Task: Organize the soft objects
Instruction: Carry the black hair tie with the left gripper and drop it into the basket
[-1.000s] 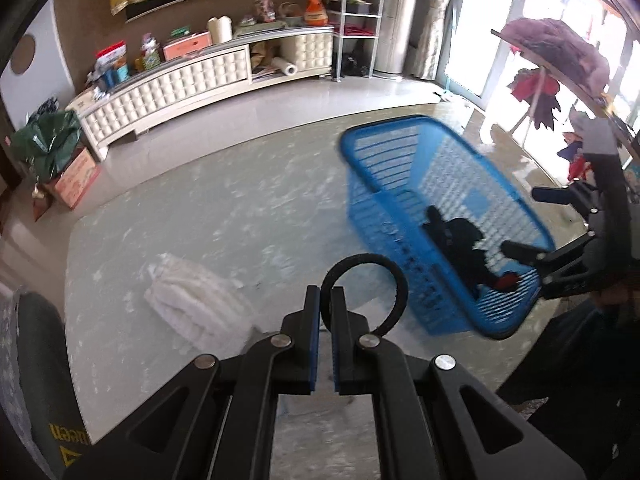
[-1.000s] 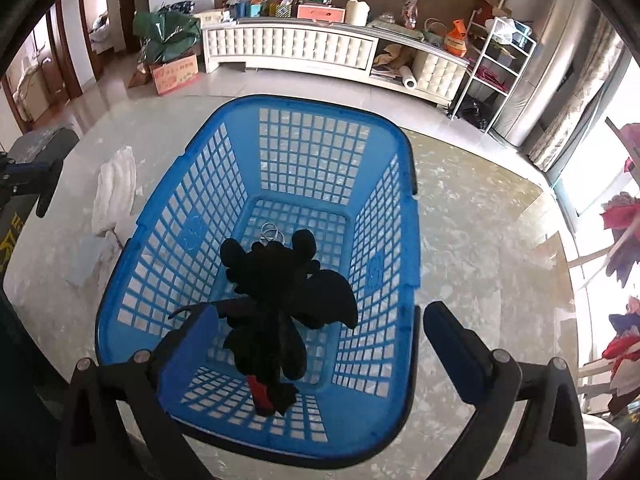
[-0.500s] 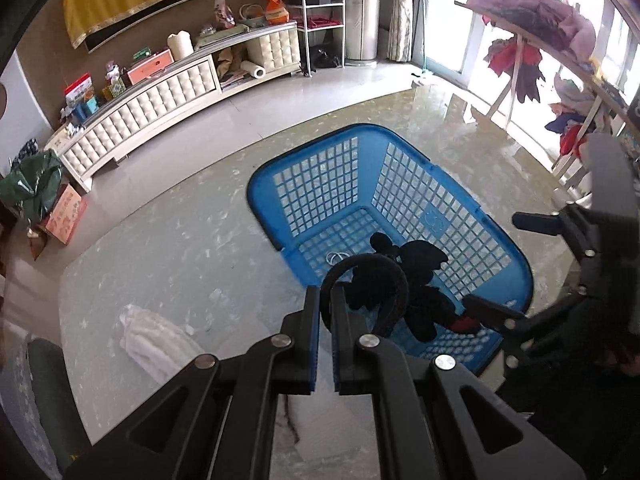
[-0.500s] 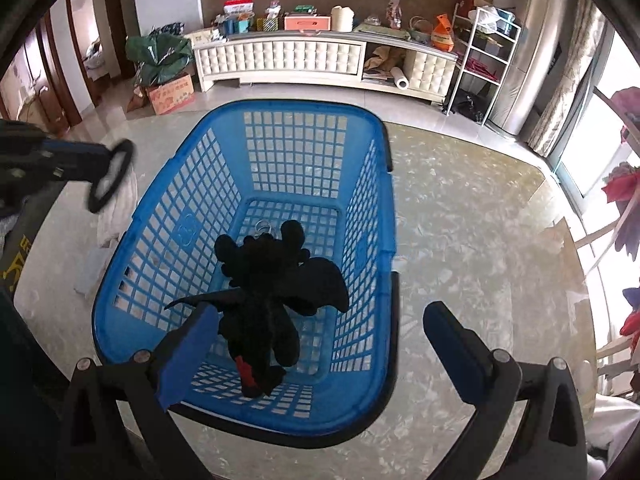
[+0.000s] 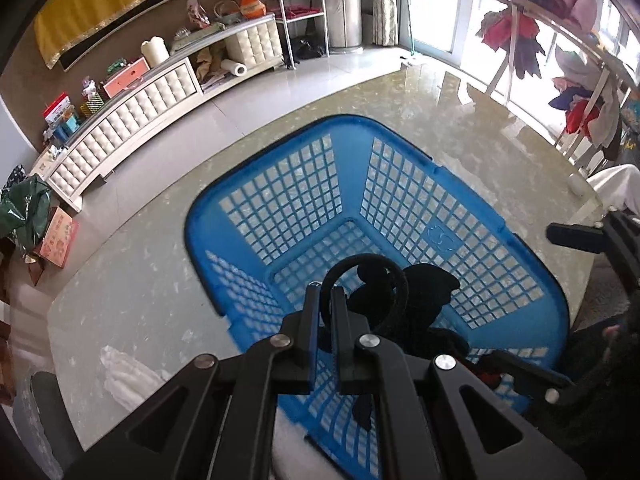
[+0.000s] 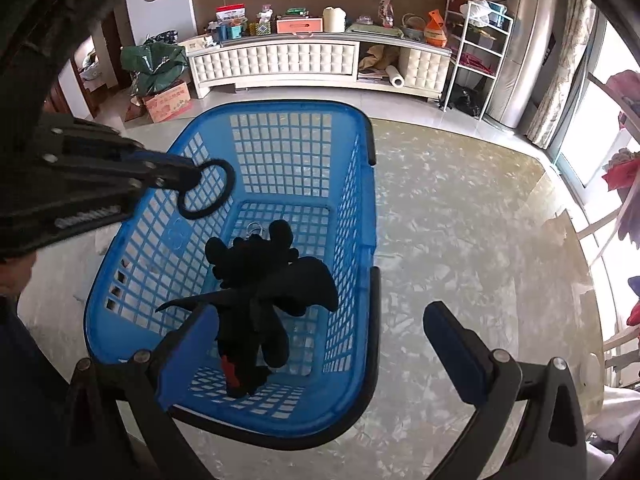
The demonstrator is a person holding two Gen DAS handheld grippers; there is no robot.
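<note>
Left tool (image 5: 326, 300) is pinching a black hair tie (image 6: 206, 189), holding it over the blue basket (image 6: 362, 184), above the near-left wall. Black plush dragon (image 6: 260, 280) is lying on the basket floor. Right tool (image 6: 320, 332) is hanging wide open and empty over the basket's near rim. White folded cloth (image 5: 128, 376) is lying on the tabletop (image 5: 132, 280) outside the basket's left side. Advice: lower the tie past the rim before releasing, clear of the mesh.

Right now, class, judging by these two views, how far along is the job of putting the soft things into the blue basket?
Done: the black plush toy lies inside the blue basket. In hand: the left gripper is shut on a black hair band, held over the basket. Left: dropping the band in, then the white folded cloth on the table beside the basket. The right gripper is open, holding nothing.
</note>
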